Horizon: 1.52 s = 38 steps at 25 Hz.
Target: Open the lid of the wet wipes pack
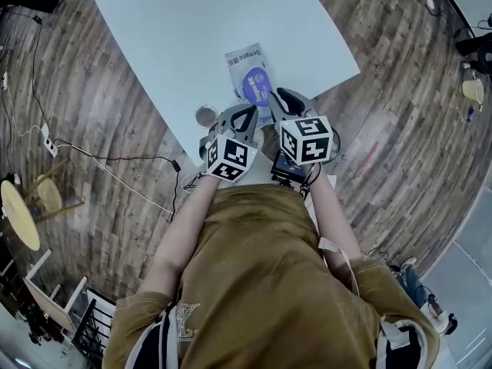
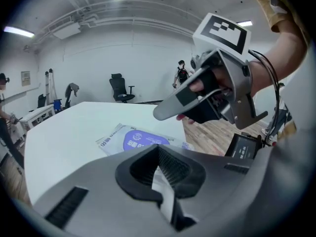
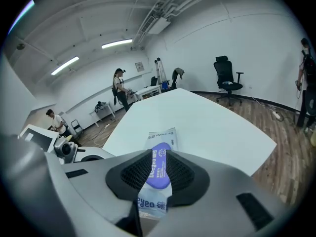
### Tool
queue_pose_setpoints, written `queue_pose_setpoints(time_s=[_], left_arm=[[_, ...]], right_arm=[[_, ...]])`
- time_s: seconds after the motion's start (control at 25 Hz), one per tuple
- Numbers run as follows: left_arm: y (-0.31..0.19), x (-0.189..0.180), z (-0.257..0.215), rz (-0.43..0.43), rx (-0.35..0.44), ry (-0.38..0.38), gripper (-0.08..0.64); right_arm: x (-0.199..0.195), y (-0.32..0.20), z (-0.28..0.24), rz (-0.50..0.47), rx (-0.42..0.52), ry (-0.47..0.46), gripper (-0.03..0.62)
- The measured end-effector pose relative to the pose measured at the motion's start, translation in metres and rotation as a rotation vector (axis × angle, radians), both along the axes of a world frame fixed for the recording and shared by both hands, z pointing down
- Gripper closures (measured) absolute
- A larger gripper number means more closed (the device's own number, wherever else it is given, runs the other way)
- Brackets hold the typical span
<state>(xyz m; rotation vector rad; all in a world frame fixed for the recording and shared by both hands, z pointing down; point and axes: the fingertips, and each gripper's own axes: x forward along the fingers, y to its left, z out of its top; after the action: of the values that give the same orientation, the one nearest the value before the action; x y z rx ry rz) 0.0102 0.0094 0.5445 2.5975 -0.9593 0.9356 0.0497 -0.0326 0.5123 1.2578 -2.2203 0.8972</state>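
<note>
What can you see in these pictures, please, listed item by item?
White rectangular table: one, white, centre.
Pale wet wipes pack with purple oval lid: one, flat on the table, near edge.
Small round metal tin: one, silvery, on the table left of the pack.
Wood-plank floor: brown-grey, all round.
Round yellow stool: one, far left.
Black office chair: one, beyond the table.
Bystanders: at least three, background.
Left gripper: grey, jaws apart, empty.
Right gripper: grey, jaws apart, above the pack.
</note>
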Motion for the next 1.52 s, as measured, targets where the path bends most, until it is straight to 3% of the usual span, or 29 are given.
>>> queue_pose_setpoints(time_s=[0.16,0.48,1.08,1.52], left_arm=[[0.008,0.006,0.013,0.073,-0.046,-0.059,0.555],[0.023,0.015,0.017,0.177,-0.049,-0.121,0.555],[0.028,0.012,0.045,0.182,-0.163,-0.161,0.555],[0.027,0.013,0.048,0.187,-0.179,-0.149,0.555]], right_arm=[[0.0,-0.003,0.015,-0.005,-0.037,0.025,0.523],[-0.006,-0.012,0.037,-0.022,-0.086,0.065,0.523],[-0.009,-0.017,0.06,-0.008,-0.181,0.107,0.523],[-0.01,-0.02,0.067,-0.018,-0.221,0.094,0.523]])
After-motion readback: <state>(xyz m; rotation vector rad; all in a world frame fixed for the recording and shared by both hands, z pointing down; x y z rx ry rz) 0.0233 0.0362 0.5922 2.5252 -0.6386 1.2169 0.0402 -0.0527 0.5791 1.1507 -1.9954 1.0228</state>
